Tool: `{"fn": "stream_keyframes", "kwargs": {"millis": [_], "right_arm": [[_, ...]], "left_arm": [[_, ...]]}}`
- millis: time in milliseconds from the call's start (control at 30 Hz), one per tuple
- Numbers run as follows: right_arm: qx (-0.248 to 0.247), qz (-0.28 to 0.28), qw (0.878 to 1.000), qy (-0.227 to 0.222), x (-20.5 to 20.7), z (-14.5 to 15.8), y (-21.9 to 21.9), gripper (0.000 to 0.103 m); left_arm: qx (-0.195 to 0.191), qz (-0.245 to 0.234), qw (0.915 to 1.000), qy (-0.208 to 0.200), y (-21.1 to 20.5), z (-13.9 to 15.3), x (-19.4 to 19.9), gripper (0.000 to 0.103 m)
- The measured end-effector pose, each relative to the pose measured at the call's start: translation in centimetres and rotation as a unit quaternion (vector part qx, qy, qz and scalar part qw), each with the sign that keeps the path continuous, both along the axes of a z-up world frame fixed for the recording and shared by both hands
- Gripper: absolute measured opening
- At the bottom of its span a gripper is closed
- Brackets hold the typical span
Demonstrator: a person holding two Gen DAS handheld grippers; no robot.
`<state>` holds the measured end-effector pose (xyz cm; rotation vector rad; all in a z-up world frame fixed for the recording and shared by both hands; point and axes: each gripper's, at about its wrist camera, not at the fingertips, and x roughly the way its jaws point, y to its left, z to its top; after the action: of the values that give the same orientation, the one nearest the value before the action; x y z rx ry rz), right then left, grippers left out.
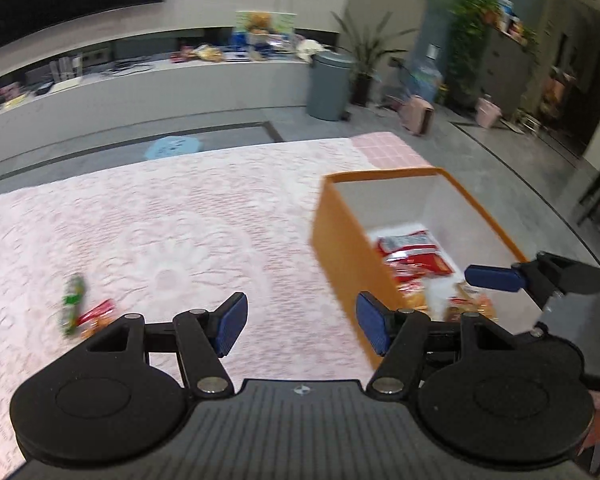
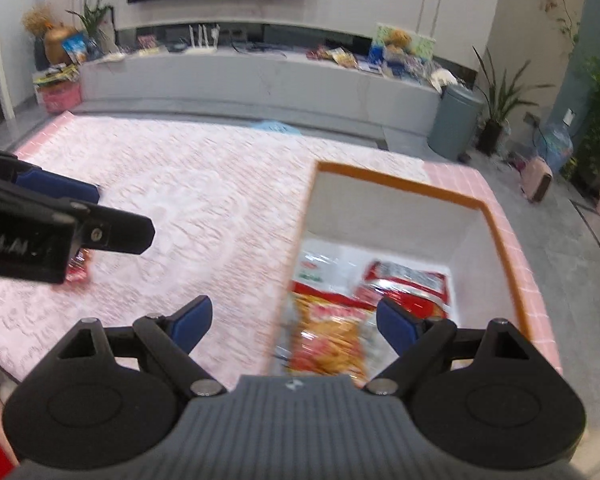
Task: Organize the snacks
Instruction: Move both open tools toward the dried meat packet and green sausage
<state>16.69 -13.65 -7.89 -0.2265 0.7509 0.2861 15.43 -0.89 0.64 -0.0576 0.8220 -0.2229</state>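
We list an orange cardboard box with white inside (image 2: 500, 232) at the right edge of the pink lace-covered table (image 1: 180, 220), holding red and orange snack packets (image 2: 404, 284). Left, open cloth, with green and red packets (image 1: 74, 304) loose. Left gripper (image 1: 302, 322) and right gripper (image 2: 296, 318): jaws apart, empty.

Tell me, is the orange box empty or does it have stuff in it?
Not empty. The box has no lid on, and snack bags lie on its white floor, red ones and an orange one. It is far from full.
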Motion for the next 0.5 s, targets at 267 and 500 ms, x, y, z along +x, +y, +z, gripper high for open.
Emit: {"fn": "stream_keyframes", "kwargs": {"millis": [267, 500], "right_arm": [[0.034, 0.030, 0.999, 0.004, -0.1, -1.9, 5.0, 0.087], [0.059, 0.042, 0.997, 0.016, 0.9, -4.4, 8.8, 0.086]], "left_arm": [[-0.001, 0.059, 0.9980, 0.025, 5.9, -2.2, -0.6, 0.073], [-0.026, 0.117, 0.9912, 0.056, 11.2, -5.0, -0.7, 0.073]]}}
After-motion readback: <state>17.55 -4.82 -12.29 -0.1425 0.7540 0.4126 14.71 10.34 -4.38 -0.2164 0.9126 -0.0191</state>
